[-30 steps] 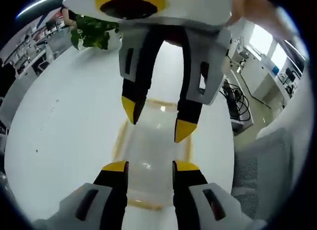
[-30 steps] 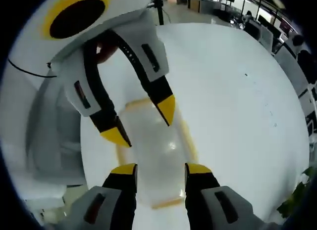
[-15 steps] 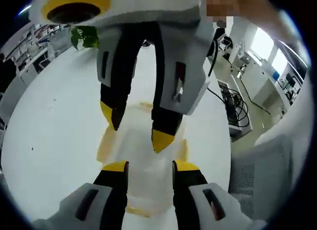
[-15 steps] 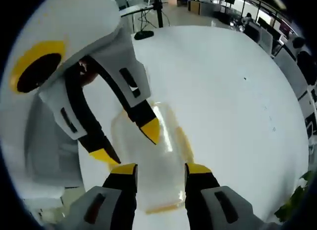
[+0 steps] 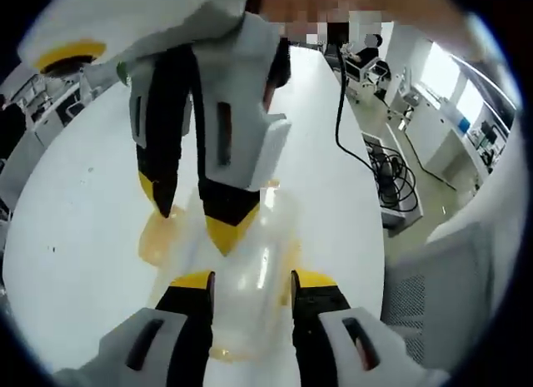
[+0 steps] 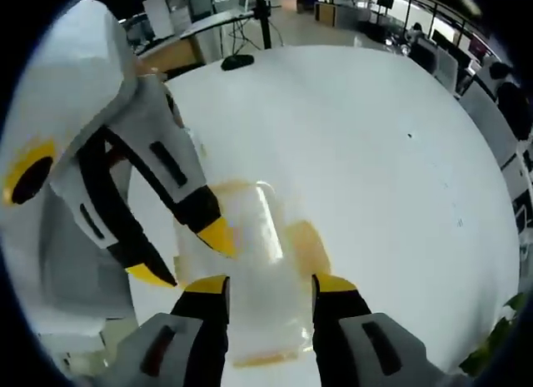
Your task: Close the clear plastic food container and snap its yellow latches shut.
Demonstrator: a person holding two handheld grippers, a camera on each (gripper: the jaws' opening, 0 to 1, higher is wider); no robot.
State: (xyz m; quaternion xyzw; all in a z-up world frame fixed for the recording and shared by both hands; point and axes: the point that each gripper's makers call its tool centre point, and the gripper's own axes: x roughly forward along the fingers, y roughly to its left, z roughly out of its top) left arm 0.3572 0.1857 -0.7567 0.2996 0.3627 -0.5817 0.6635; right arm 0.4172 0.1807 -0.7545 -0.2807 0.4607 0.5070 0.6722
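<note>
The clear food container (image 5: 250, 275) sat on the round white table (image 5: 75, 195), w/ both tools right over it. In the left gripper view, the left tool (image 5: 248, 280) was open, its two yellow tips on each side of the container's near part. The right tool (image 5: 193, 219) came down from the far side, jaws apart, tips at the container's far edge, near a yellow latch (image 5: 156, 241). In the right gripper view, the right tool (image 6: 271, 284) was open over the container (image 6: 250, 237). The left tool (image 6: 187, 255) reached in from the left, also open. Another yellow latch (image 6: 308, 245) stuck out on the right side. Black cables (image 5: 398, 175) lay on the floor past the table.
</note>
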